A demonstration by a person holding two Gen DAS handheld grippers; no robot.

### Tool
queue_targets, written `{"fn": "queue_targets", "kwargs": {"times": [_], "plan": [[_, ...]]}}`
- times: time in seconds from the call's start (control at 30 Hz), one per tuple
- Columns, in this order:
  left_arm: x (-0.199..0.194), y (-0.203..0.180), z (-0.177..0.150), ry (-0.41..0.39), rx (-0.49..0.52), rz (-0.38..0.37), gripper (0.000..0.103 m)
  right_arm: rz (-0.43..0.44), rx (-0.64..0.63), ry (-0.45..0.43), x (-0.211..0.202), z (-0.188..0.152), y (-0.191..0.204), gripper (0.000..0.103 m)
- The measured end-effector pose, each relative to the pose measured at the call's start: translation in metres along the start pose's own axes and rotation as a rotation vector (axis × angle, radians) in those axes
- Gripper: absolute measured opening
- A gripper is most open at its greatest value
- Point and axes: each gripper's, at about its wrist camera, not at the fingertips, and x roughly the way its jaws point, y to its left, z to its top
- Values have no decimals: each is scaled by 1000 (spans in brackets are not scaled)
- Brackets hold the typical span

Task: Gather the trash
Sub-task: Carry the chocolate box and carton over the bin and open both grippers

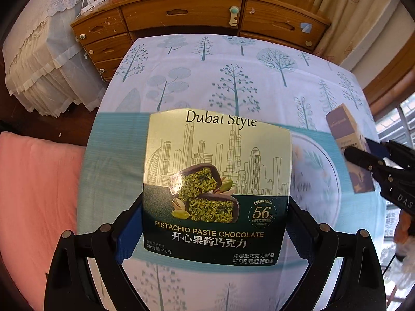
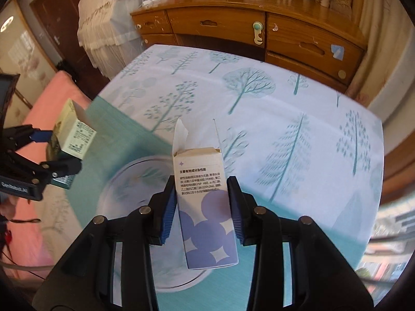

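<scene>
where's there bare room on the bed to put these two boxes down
The tree-print sheet is bare from the wooden dresser at its far end to the teal band. The round print under both grippers is bare too. Crowding is only mid-air: left gripper holds the chocolate box, right gripper holds the purple-dotted box.

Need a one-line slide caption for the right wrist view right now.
Right gripper clamps an opened purple-and-white carton above the tree-print bedspread, while the left gripper holds a chocolate box.
</scene>
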Motion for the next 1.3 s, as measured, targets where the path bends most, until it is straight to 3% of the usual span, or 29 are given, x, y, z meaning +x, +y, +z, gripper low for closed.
{"fn": "queue_targets", "kwargs": {"times": [0.27,0.57,0.8,1.0,1.3], "plan": [[-65,34,-123,-57,55,-62,96,18,163,-23,-58,-95,99,34],[-117,86,-273,-86,153,-114,96,-72,307,-58,-111,-243,233,34],[-134,105,-369,-64,181,-141,96,-84,343,30,-111,-330,310,34],[-104,95,-421,-41,181,-159,96,-104,356,108,-84,-382,327,34],[30,79,-471,42,126,-201,96,-145,359,189,12,-458,312,34]]}}
